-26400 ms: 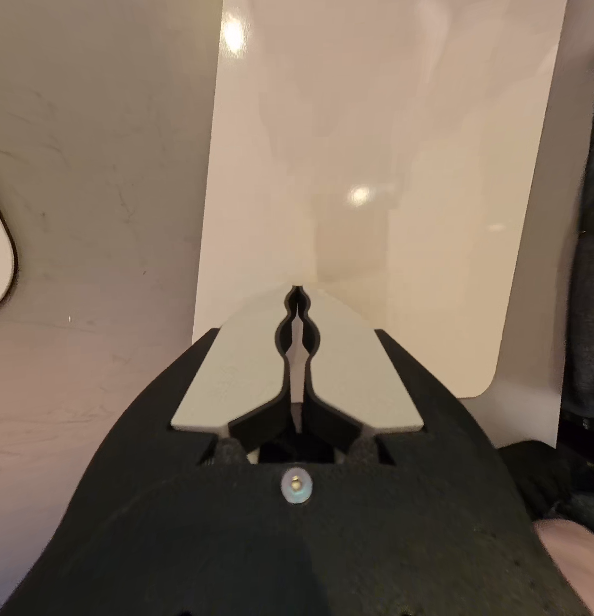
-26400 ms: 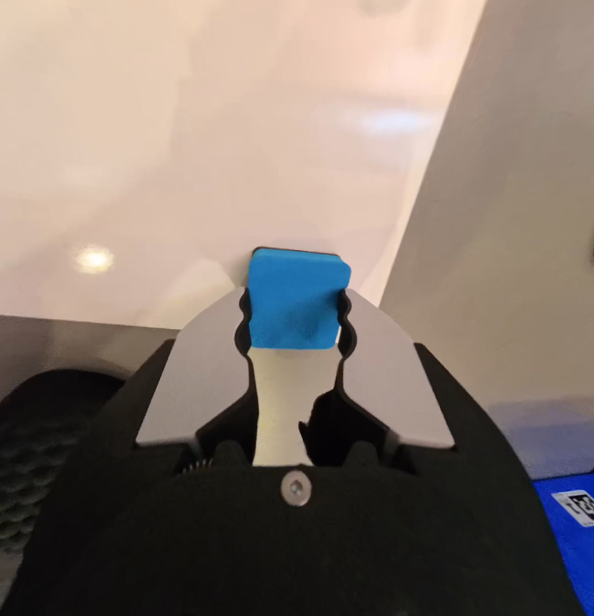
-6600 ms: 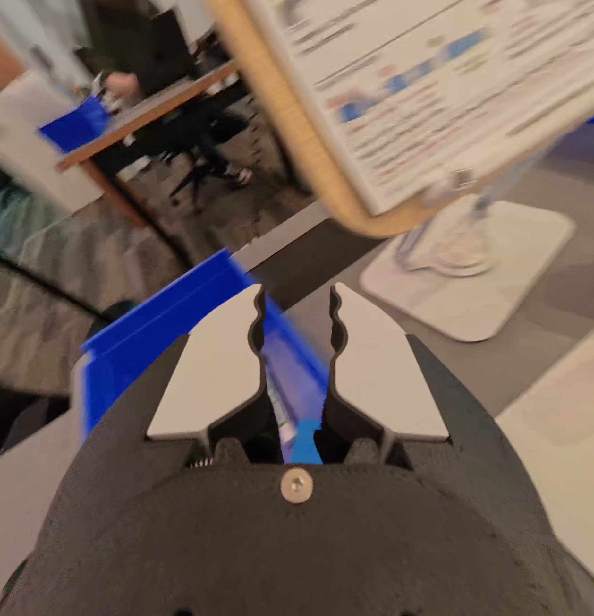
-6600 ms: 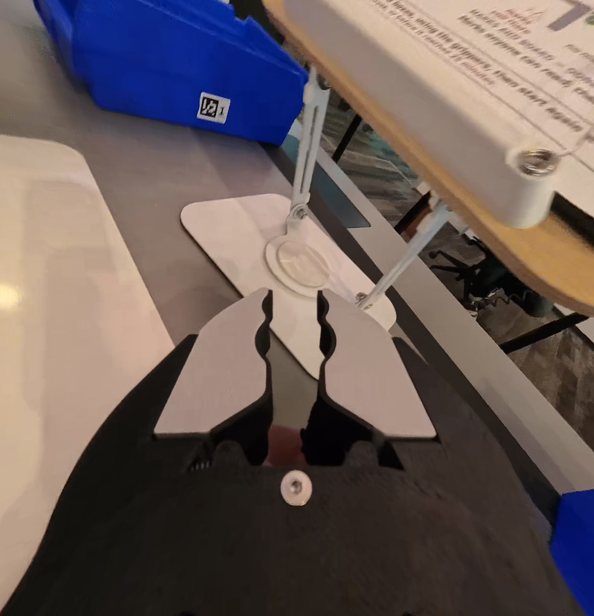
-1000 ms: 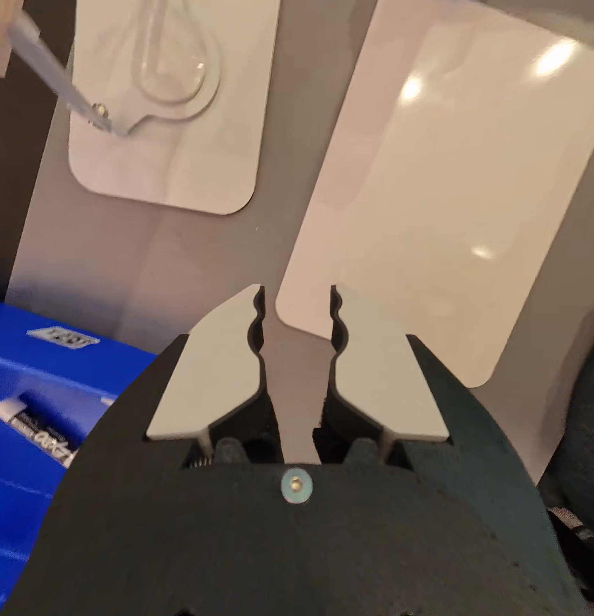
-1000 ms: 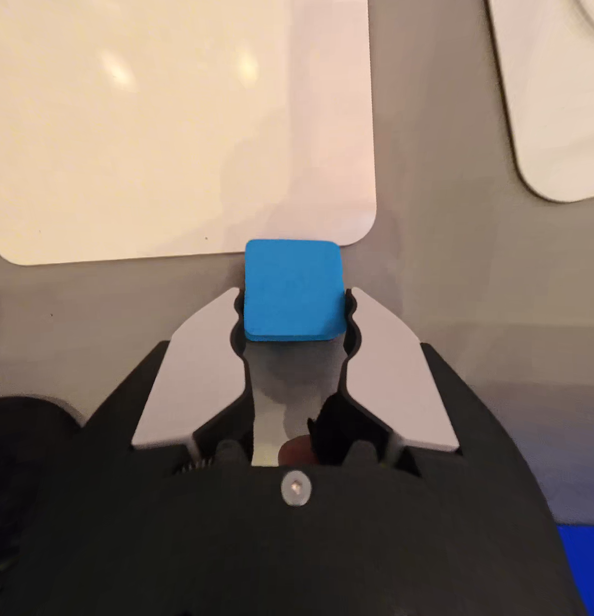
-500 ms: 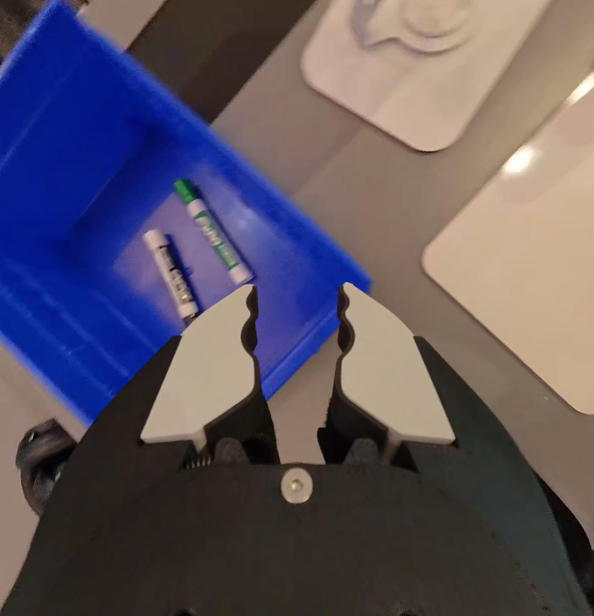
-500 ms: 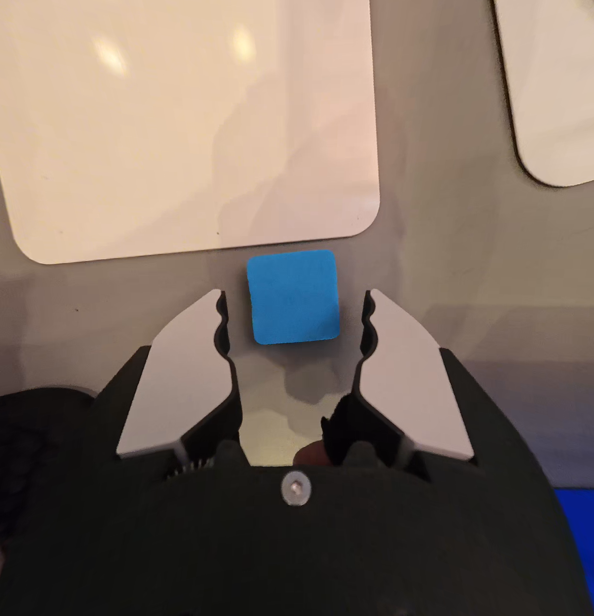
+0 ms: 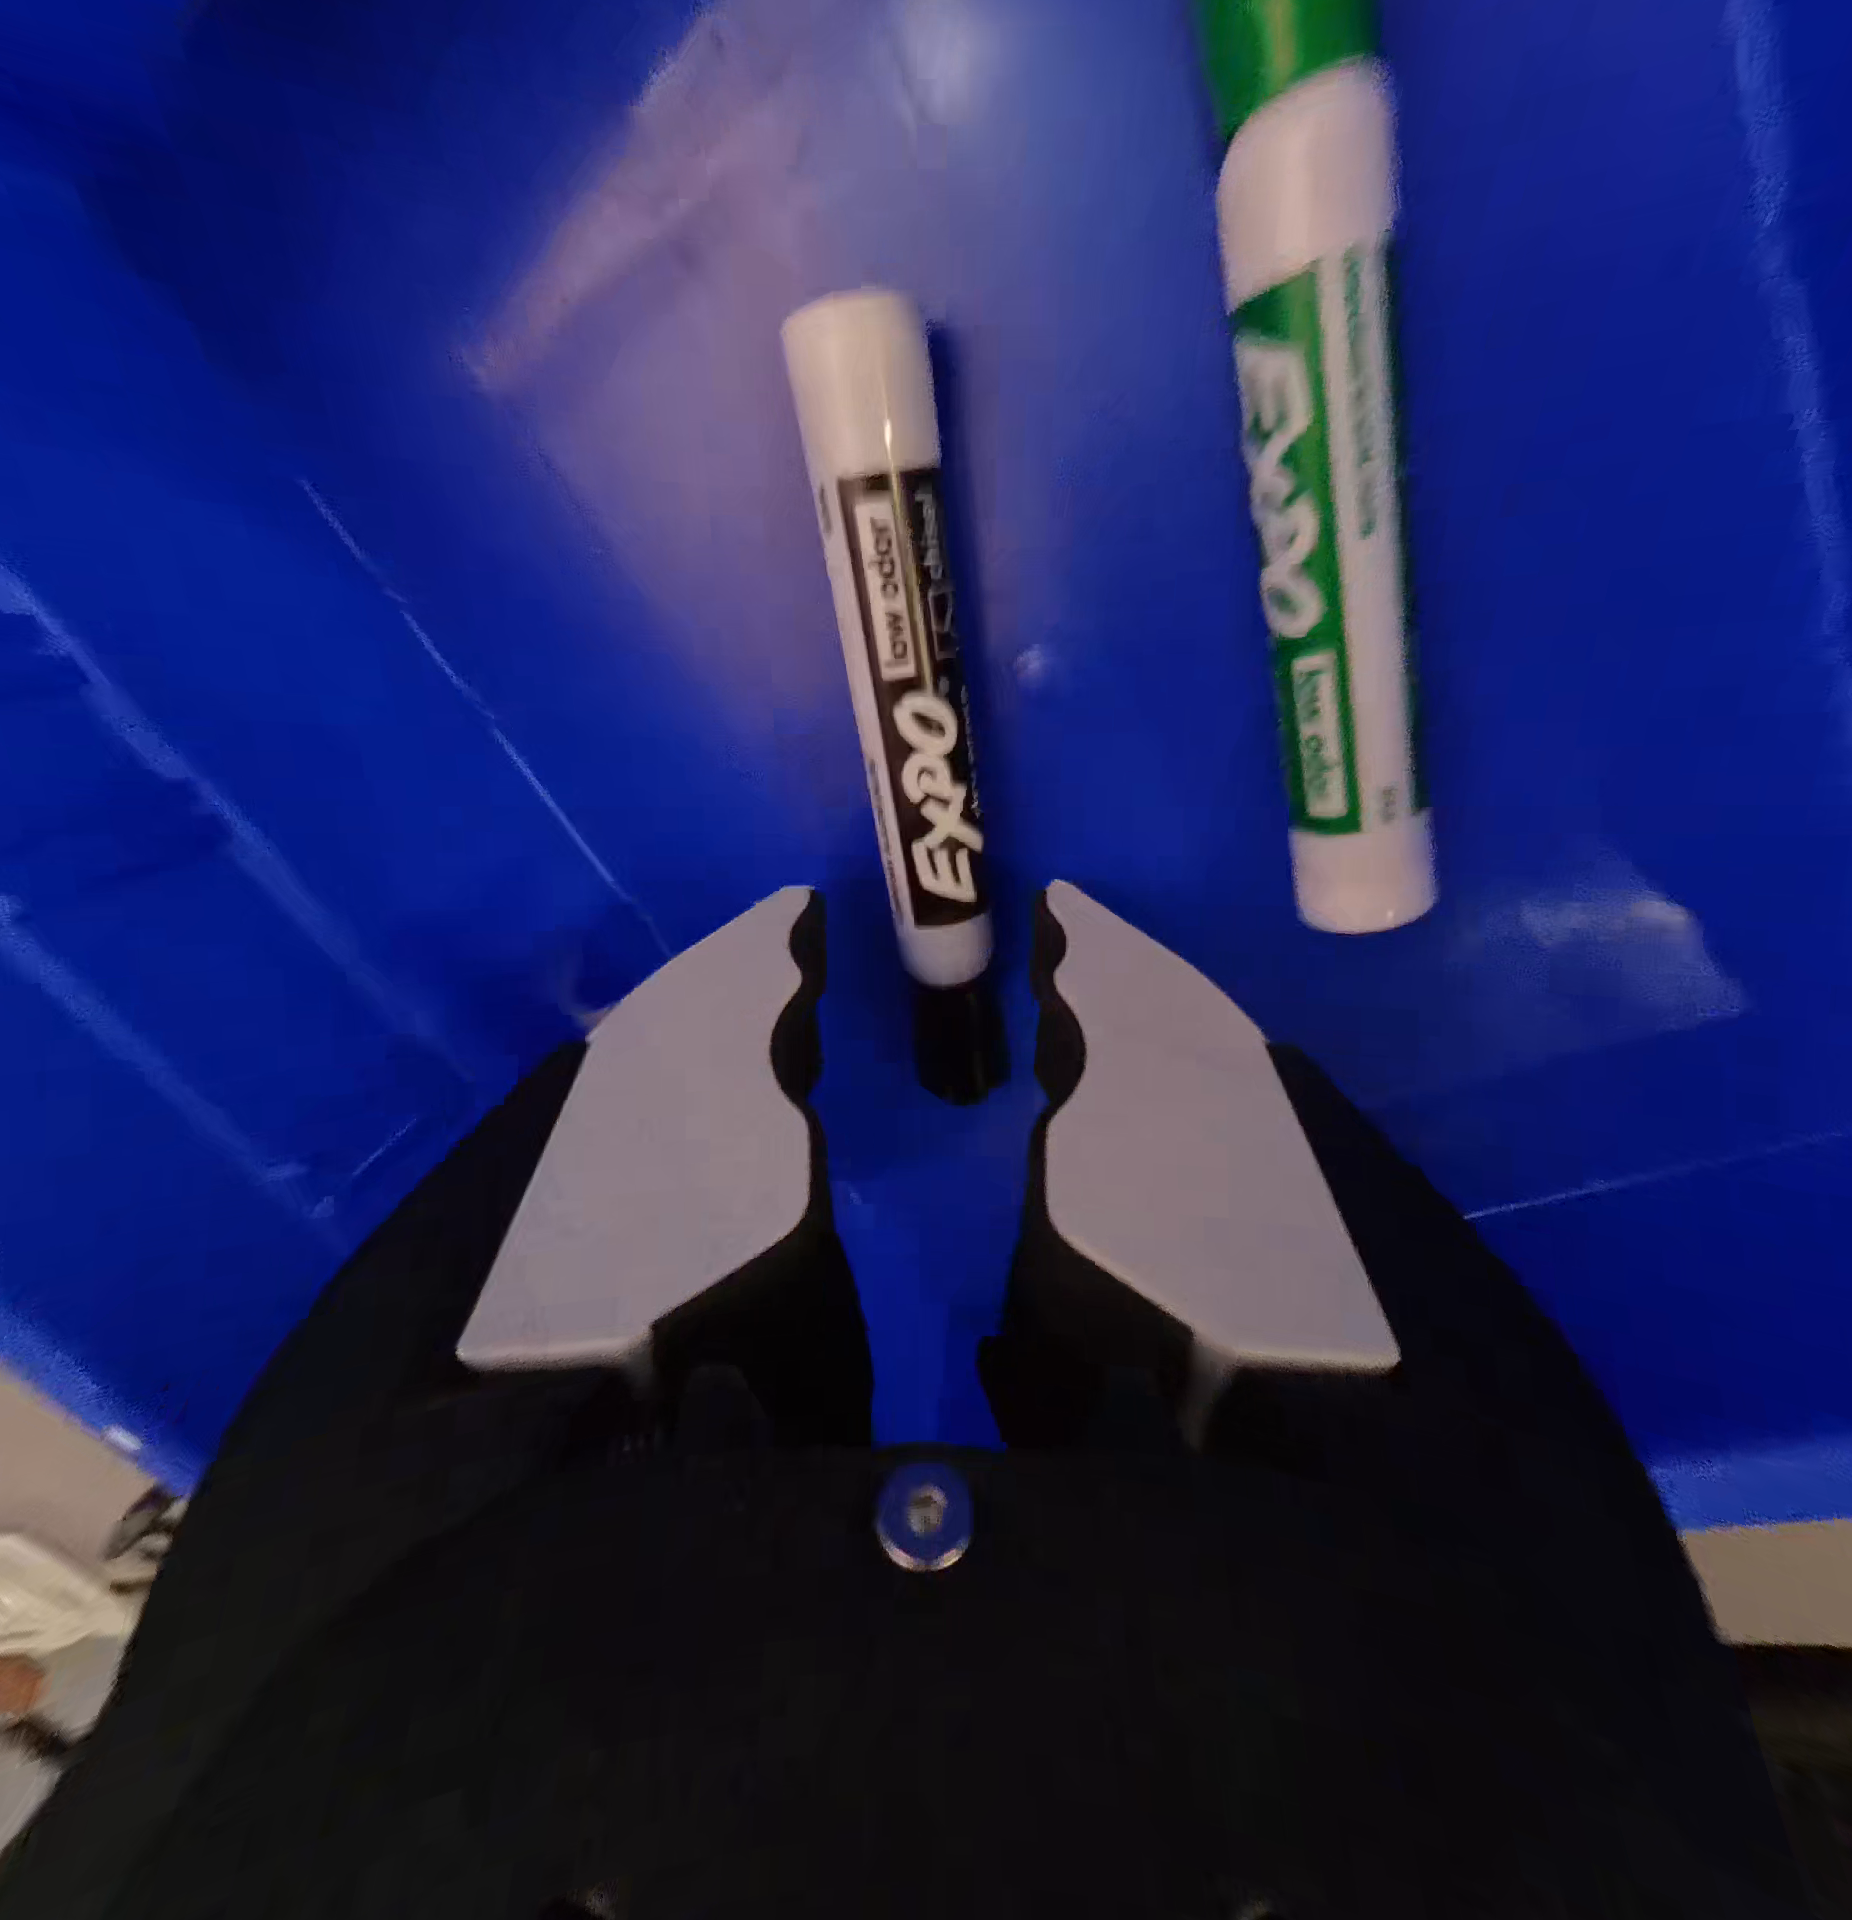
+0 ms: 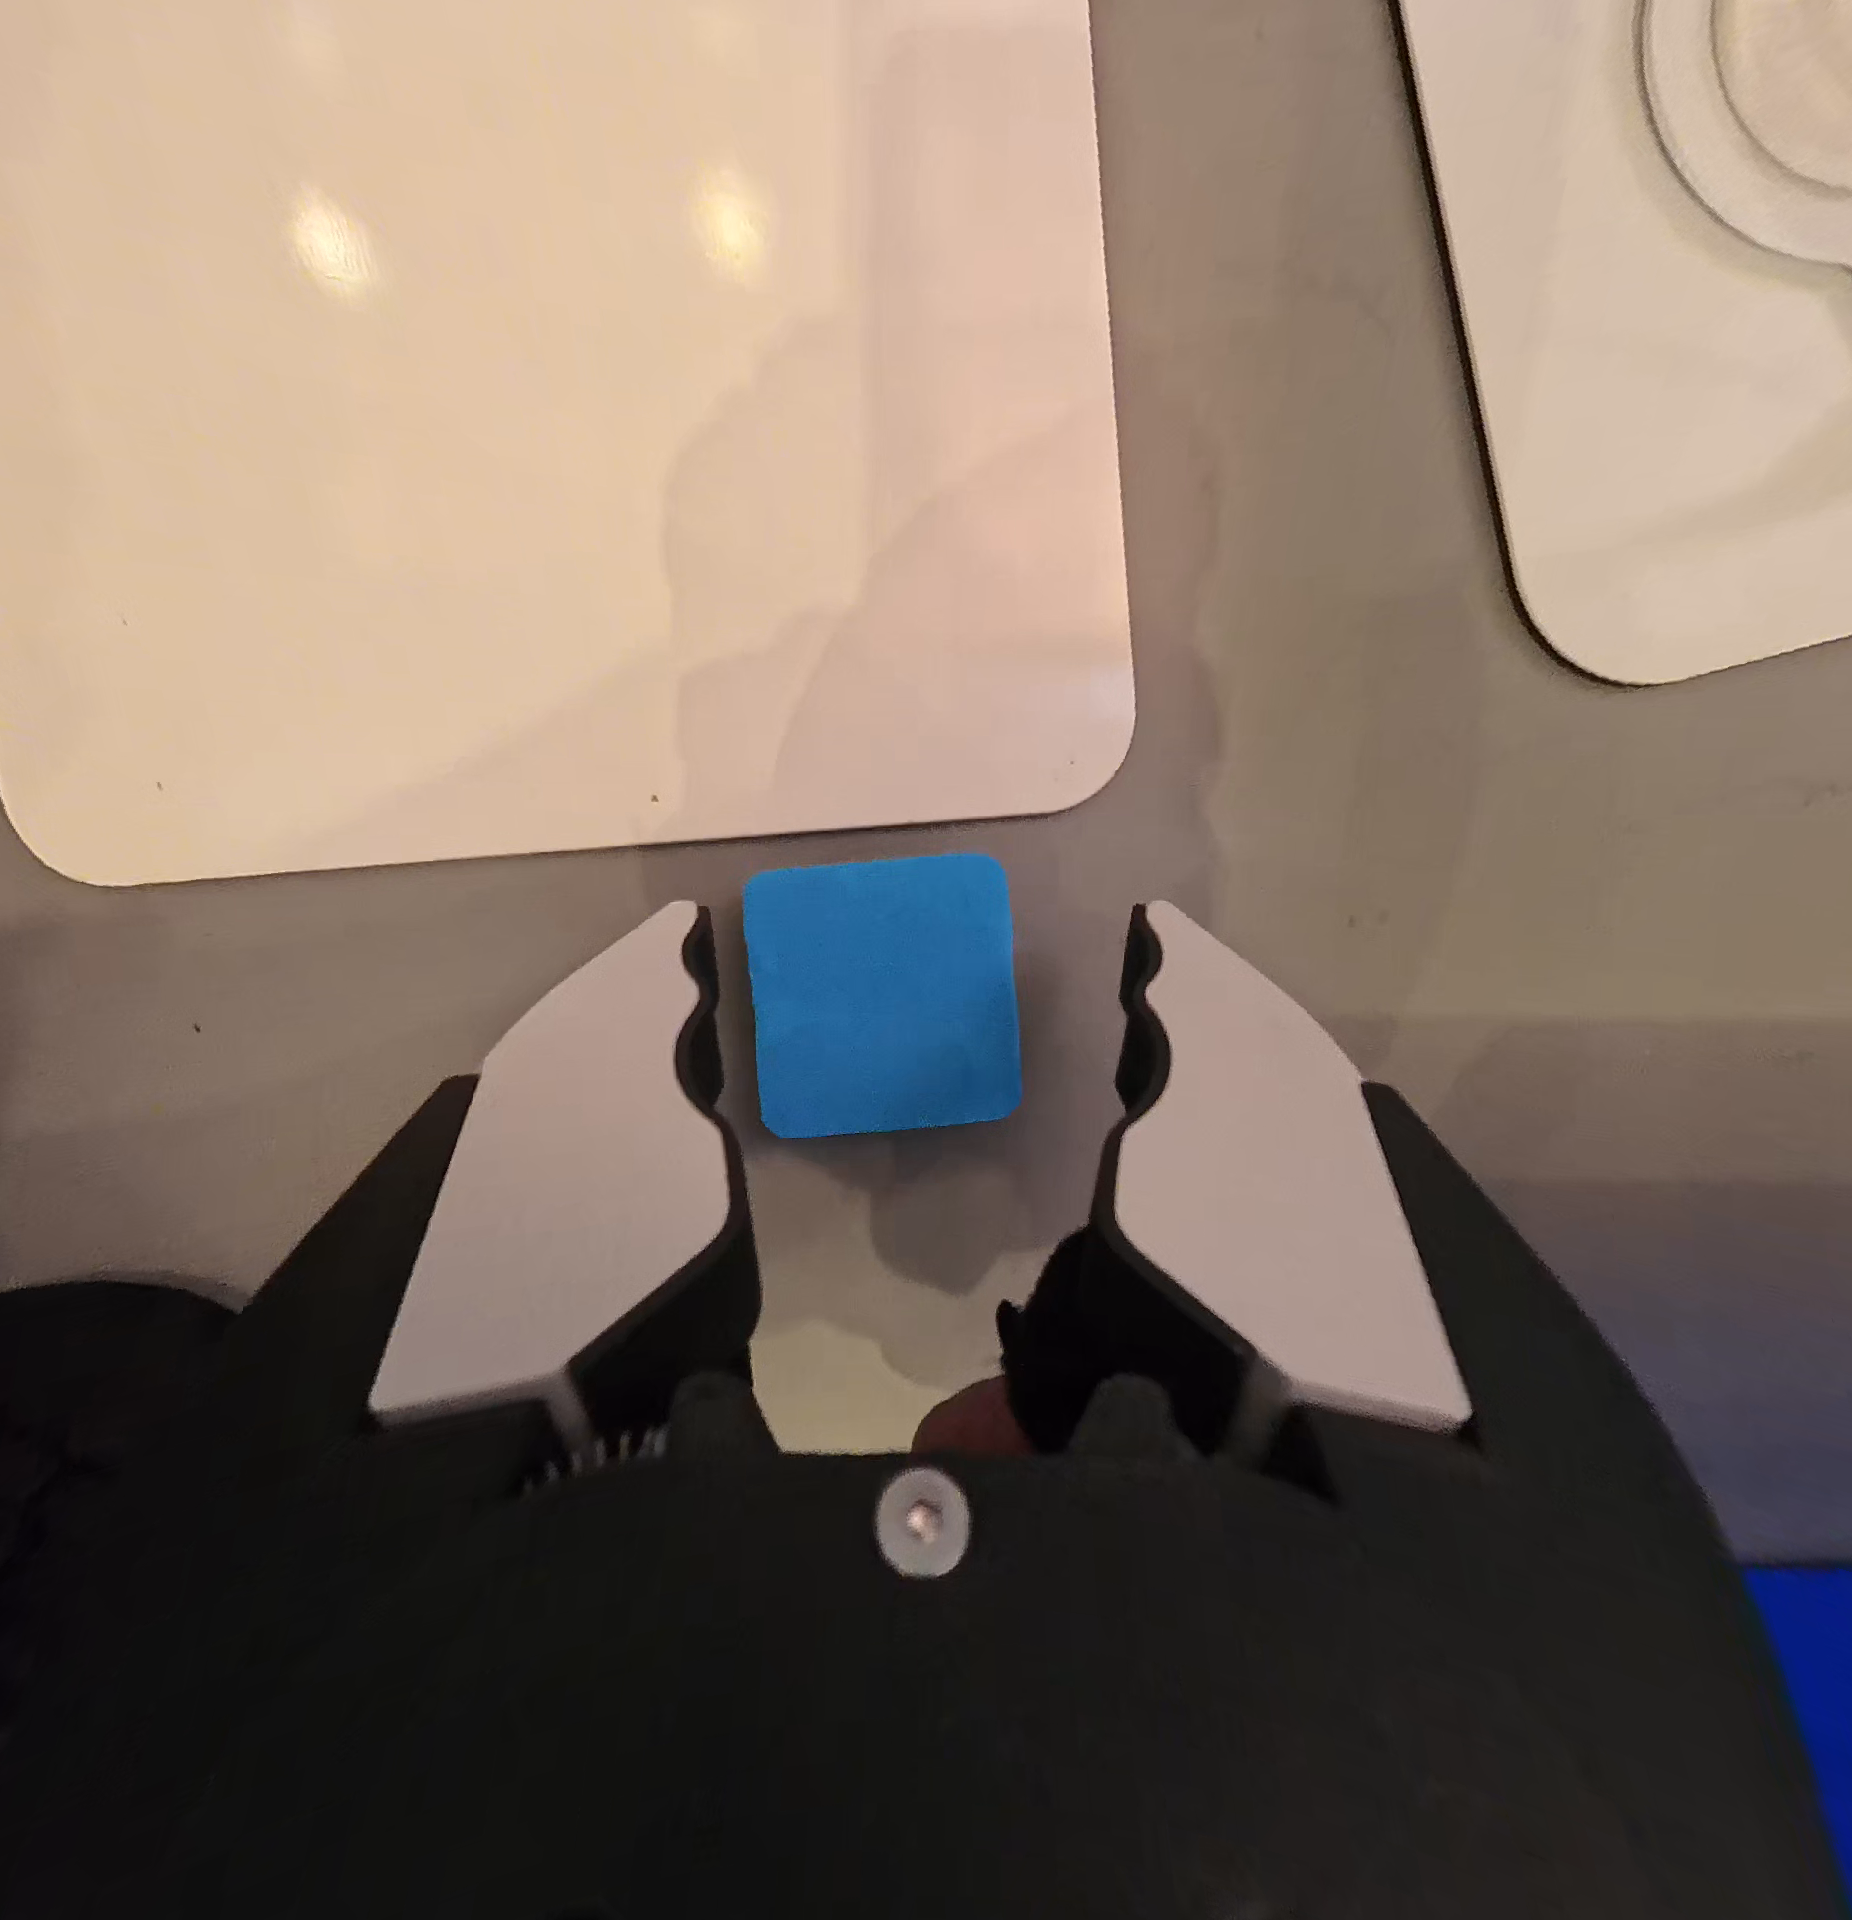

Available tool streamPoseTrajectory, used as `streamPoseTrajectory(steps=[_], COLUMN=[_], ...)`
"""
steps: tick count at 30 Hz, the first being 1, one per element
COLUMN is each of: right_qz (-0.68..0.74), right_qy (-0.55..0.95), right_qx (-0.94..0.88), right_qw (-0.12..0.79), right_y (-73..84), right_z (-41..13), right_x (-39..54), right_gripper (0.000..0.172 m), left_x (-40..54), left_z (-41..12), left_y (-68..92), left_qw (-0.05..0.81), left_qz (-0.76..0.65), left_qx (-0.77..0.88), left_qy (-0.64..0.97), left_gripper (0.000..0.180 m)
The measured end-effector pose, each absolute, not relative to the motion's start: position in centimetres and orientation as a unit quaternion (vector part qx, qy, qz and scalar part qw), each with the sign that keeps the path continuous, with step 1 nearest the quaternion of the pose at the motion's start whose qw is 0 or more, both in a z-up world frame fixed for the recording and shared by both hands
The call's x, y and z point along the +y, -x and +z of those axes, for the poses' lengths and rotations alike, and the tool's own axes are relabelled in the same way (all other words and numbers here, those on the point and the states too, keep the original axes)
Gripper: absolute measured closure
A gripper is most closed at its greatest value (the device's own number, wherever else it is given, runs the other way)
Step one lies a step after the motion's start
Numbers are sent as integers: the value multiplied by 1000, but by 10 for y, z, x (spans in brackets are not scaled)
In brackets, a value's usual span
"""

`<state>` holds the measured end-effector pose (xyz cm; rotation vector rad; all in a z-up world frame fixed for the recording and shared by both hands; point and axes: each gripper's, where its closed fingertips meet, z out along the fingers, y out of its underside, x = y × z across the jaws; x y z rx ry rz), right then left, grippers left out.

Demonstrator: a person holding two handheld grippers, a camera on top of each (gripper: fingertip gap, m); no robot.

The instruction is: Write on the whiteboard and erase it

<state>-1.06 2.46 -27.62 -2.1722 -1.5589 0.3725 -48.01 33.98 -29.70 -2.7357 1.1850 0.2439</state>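
In the left wrist view my left gripper (image 9: 927,940) is open, low inside a blue bin (image 9: 330,520). A black-capped marker (image 9: 896,665) lies on the bin floor with its cap end between my fingers, with blue gaps on both sides; the pads do not touch it. A green marker (image 9: 1317,520) lies to its right. In the right wrist view my right gripper (image 10: 922,966) is open wide over a blue square eraser (image 10: 880,997) that lies on the grey table just below the whiteboard (image 10: 537,416). The eraser sits nearer the left pad, with a clear gap to the right pad.
A white stand base (image 10: 1680,332) with a clear disc lies right of the whiteboard. The grey table (image 10: 1317,831) surrounds the board. A blue bin corner (image 10: 1826,1714) shows at the lower right of the right wrist view.
My right gripper opened and let go of the blue eraser, which now lies on the table. My left gripper swung from the whiteboard over the blue bin and dropped down around the black marker's cap end.
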Motion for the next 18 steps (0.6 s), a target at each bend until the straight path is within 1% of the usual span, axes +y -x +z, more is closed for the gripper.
streamPoseTrajectory(steps=[1, 2, 3, 4, 7, 9, 12, 15, 18], right_qz=[134, 137, 138, 136, 129, 121, 117, 127, 142], right_qy=[784, 782, 780, 780, 776, 769, 751, 715, 668], right_qx=[-564, -565, -566, -566, -566, -566, -560, -564, -568], right_qw=[222, 224, 227, 230, 246, 271, 330, 393, 460], right_y=[11, 13, 14, 14, 15, 18, 29, 54, 90], right_z=[-276, -275, -274, -274, -268, -258, -230, -196, -162], right_x=[25, 25, 26, 27, 32, 36, 44, 43, 39], right_gripper=[96, 96, 96, 96, 99, 100, 101, 101, 100], left_x=[341, 342, 341, 341, 343, 342, 328, 290, 237], left_z=[-298, -299, -299, -300, -298, -287, -251, -210, -179], left_y=[478, 478, 476, 474, 474, 473, 466, 444, 406], left_qw=[71, 69, 63, 63, 80, 114, 181, 245, 295], left_qz=[71, 72, 66, 62, 71, 72, 64, 46, 19], left_qx=[392, 391, 395, 402, 413, 417, 434, 485, 546], left_qy=[915, 915, 914, 912, 904, 899, 881, 838, 784], left_gripper=[140, 141, 156, 162, 162, 162, 162, 162, 163])
